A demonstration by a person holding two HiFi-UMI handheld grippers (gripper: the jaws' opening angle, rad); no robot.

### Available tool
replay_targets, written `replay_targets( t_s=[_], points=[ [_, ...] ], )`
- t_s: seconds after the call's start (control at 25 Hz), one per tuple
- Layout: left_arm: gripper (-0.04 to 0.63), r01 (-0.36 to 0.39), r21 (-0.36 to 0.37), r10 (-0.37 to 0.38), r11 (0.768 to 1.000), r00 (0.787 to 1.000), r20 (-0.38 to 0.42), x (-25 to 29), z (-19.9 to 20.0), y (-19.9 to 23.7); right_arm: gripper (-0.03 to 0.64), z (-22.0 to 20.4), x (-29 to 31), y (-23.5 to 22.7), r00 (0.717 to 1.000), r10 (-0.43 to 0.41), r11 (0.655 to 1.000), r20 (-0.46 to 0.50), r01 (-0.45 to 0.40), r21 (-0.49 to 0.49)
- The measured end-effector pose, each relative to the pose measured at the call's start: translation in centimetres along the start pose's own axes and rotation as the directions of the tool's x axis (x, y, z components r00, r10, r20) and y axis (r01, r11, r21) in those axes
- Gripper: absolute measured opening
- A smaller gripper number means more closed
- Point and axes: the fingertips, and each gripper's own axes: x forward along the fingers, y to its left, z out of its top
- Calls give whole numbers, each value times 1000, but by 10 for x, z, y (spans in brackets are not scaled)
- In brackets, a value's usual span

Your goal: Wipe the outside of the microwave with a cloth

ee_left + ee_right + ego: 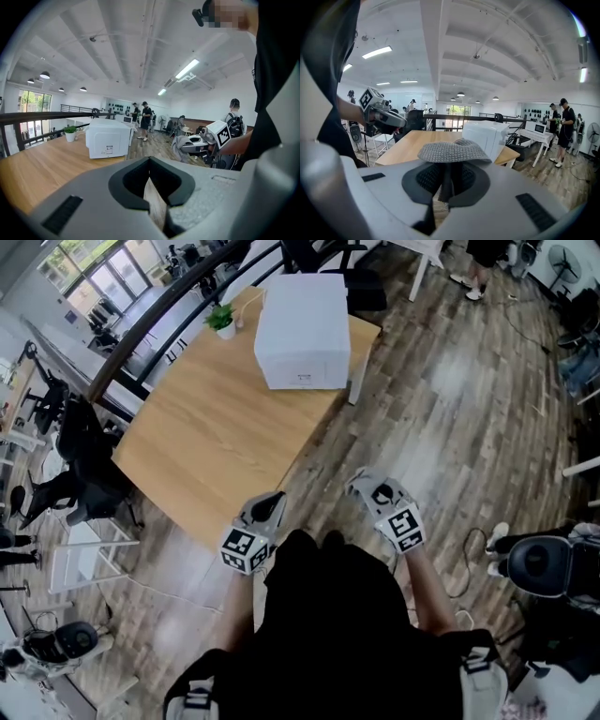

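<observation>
The right gripper (449,180) held its jaws pinched on a grey knitted cloth (452,152), apparently ready for wiping, the left gripper (152,187) had its jaws pressed together empty, and the white boxy microwave (302,329) stood well apart on the light wooden counter (202,442).

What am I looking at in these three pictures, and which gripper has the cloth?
There is no robot arm here: a person holds a two-jaw gripper in each hand. The head view looks down from a camera on the person's head. The other two views ride on the grippers and look along their jaws. On the wooden table stand a white microwave and a small potted plant. The right gripper is shut on a grey cloth. The left gripper is shut with nothing in it. Neither touches the microwave.
</observation>
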Motion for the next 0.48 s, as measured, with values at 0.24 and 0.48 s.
replay_targets(
  t_s=[0.24,0.48],
  points=[
    [0,-19,-15,18,1000,999,-33,8,-3,10,15,3,18,-13,1000,17,999,10,-18,27],
    [0,-16,-14,15,1000,999,-32,33,6,39,15,11,47,-21,999,43,999,17,-43,-1]
  ],
)
